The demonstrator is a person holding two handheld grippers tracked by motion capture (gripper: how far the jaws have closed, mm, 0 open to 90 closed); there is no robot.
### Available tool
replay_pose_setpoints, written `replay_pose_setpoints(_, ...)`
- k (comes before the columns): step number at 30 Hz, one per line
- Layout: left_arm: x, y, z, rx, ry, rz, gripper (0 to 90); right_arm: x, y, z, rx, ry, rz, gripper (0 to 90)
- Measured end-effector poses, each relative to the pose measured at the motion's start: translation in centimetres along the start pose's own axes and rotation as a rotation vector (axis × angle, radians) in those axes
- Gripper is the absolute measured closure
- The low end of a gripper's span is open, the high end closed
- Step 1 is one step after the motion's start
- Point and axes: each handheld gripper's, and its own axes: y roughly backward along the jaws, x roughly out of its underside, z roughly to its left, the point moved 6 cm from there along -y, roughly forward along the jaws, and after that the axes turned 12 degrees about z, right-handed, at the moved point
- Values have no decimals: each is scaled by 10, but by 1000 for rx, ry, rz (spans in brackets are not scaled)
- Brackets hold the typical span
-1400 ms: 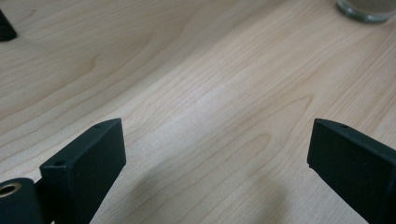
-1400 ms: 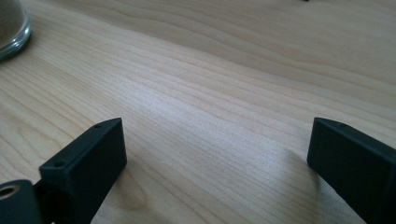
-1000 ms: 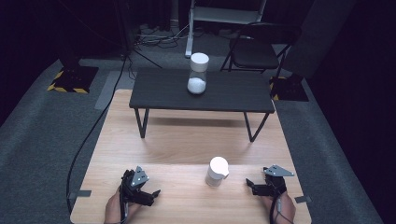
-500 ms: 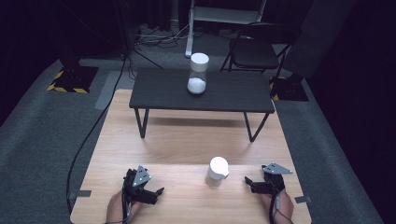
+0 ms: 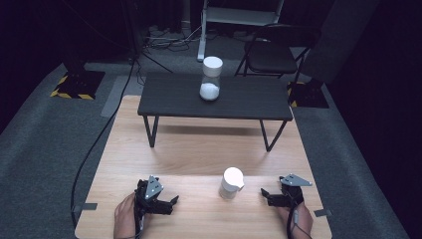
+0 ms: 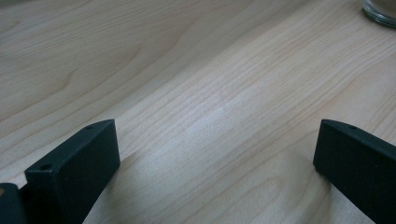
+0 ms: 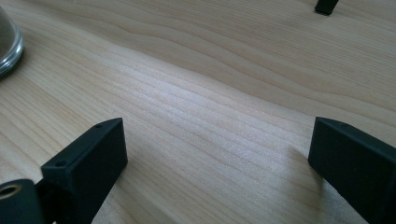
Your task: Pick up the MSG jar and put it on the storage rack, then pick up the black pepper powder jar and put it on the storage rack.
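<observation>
Left gripper (image 5: 168, 204): fingers (image 6: 74, 168) spread wide with nothing between them, having just been opening, low over the near-left worktop (image 5: 199, 149). Right gripper (image 5: 266, 195): fingers released, empty, unmoved. White-lidded jar (image 5: 231, 182) stands between both, nearer the right, unchanged from before.

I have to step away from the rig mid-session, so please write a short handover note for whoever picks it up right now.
Left gripper: open, nothing between the jaws, low over the light wooden table; its jaws have just finished opening.
Right gripper: open, empty, also low over the table.
Things: small clear glass jar with a white lid stands upright on the wooden table between the two grippers, untouched. A taller clear jar with a white lid and white contents stands on the dark low table farther back.
Done: nothing visibly handled.
Left: probably grasping the near jar.
</observation>
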Motion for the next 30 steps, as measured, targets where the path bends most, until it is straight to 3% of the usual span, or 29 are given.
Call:
replay_pose_setpoints(25,-2,-2,0,2,-1,-1,0,0,0,0,-1,1,0,43)
replay_pose_setpoints(30,-3,-3,-4,-22,23,1,0,0,0,0,-1,1,0,42)
